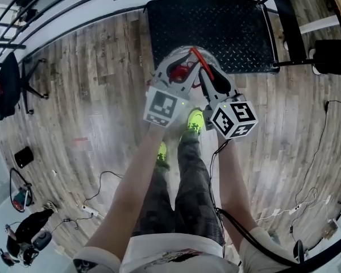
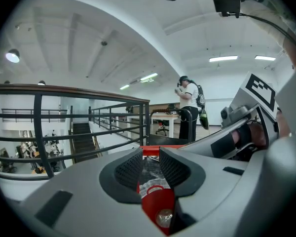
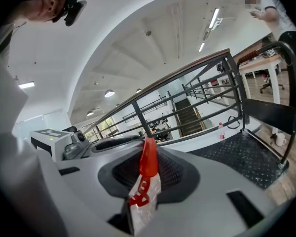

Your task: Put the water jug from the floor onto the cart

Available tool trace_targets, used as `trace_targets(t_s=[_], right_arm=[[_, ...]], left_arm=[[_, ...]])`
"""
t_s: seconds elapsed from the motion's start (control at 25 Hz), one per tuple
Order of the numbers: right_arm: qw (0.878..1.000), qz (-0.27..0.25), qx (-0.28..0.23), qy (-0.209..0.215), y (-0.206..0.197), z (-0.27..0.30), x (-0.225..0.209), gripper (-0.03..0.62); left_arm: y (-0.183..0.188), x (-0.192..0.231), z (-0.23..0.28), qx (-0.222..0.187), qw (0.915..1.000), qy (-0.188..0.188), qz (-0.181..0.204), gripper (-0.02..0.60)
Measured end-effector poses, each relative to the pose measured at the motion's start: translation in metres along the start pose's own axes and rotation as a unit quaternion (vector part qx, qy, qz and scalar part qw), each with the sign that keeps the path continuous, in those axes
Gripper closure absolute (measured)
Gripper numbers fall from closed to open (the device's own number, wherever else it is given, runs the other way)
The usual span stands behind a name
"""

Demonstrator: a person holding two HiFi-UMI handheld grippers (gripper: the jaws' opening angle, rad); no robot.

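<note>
Left gripper and right gripper mostly hide the water jug they clamp.

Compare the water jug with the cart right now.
The water jug is clear and rounded; the cart has a flat black patterned deck. The jug hangs by its red handle, clamped in the left gripper and right gripper; the cart stands on the wooden floor, visible deck bare. The jug looks far smaller than the cart.
</note>
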State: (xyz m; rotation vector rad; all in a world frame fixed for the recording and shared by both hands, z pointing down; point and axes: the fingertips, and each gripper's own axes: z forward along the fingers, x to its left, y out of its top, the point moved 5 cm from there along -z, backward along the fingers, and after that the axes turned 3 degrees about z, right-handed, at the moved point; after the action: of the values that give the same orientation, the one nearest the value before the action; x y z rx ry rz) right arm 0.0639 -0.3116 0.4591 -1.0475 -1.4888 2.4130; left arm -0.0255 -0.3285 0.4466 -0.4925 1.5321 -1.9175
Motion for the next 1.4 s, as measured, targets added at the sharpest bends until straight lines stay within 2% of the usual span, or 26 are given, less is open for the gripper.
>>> trace_targets(t_s=[0.44, 0.72, 1.0, 1.4], right_arm=[[0.999, 0.033, -0.011, 0.038, 0.043, 0.043, -0.051, 0.514], [0.998, 0.028, -0.019, 0.054, 0.057, 0.065, -0.064, 0.514], [0.999, 0.014, -0.005, 0.048, 0.066, 0.072, -0.082, 0.514], [1.000, 0.010, 0.001, 0.006, 0.081, 0.066, -0.127, 0.514]], left_arm=[[0.015, 0.032, 0.065, 0.018, 0.9993, 0.031, 0.004, 0.502], [0.017, 0.047, 0.083, 0.017, 0.9987, 0.048, 0.001, 0.502], [0.020, 0.051, 0.101, 0.009, 0.9994, 0.033, -0.007, 0.502], [0.026, 0.045, 0.144, -0.006, 0.9990, -0.025, -0.038, 0.502]])
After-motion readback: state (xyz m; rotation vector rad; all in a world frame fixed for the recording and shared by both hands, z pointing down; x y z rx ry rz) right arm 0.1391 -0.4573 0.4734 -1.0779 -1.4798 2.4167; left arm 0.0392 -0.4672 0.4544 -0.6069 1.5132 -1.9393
